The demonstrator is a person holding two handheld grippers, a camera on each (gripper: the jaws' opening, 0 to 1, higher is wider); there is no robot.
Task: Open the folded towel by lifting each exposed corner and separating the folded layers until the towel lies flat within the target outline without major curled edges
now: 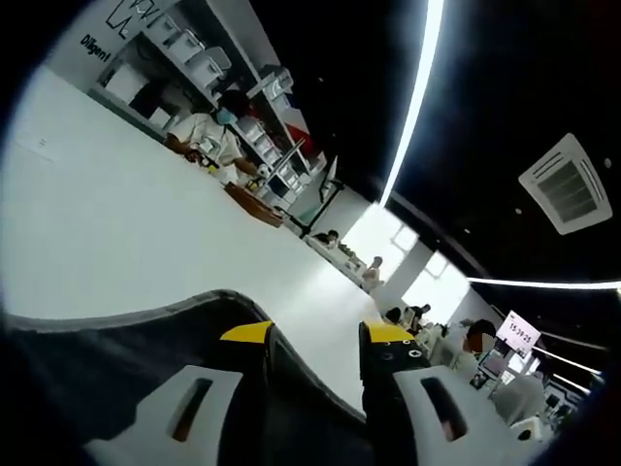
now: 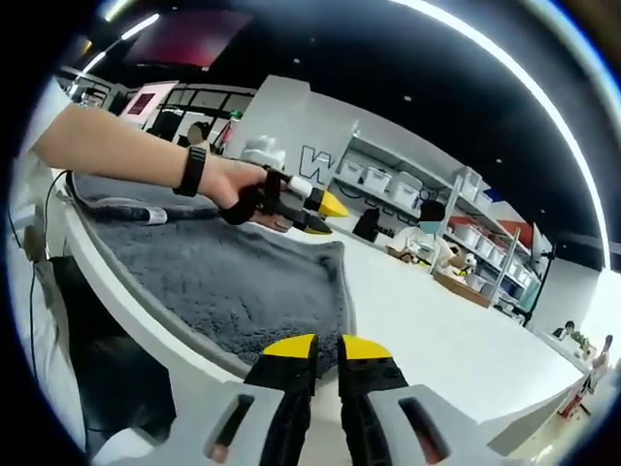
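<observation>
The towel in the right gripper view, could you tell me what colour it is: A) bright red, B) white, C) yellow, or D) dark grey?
D: the towel spread on the white table is a dark grey, fuzzy cloth, darker than the table under it, and the left gripper is at its far edge.
</observation>
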